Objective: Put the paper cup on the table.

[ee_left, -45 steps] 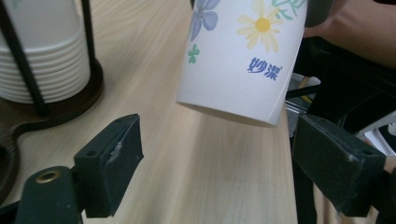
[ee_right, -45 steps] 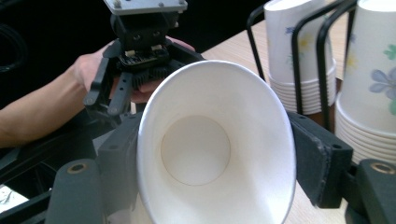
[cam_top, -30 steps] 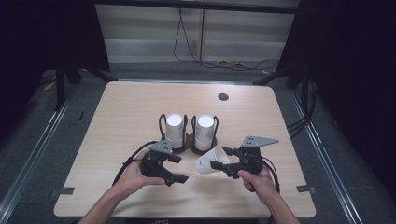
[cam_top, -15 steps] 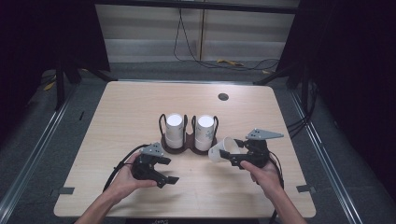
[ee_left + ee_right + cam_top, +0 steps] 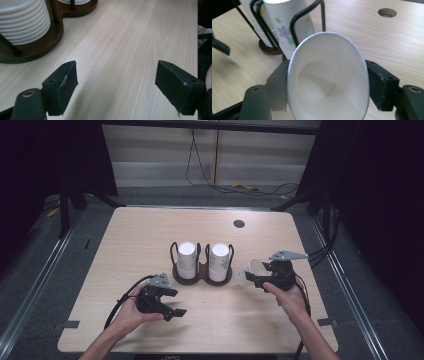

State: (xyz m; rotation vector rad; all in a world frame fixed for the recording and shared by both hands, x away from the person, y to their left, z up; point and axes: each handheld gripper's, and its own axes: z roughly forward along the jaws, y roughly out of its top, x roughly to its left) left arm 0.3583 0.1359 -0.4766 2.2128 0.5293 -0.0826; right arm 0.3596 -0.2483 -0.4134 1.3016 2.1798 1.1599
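Note:
A white paper cup (image 5: 249,270) is squeezed sideways between the jaws of my right gripper (image 5: 256,278), just right of a dark double cup holder (image 5: 202,276). In the right gripper view the cup's (image 5: 327,77) open mouth faces the camera, pressed into an oval. The holder keeps a stack of white ribbed cups (image 5: 186,257) on the left and a stack of floral cups (image 5: 220,260) on the right. My left gripper (image 5: 175,302) rests low over the table in front of the holder. Its jaws stand wide apart in the left gripper view, with bare wood between them (image 5: 116,75).
The light wooden table (image 5: 130,250) has a round cable hole (image 5: 239,224) near its far edge. Black cables trail from both grippers toward the table's sides. The holder's base (image 5: 32,47) and the ribbed cups (image 5: 22,22) lie close ahead-left of the left jaws.
My right gripper has carried the cup to the right and farther from the person, away from the left gripper. The left gripper has drawn slightly back and left, jaws still open.

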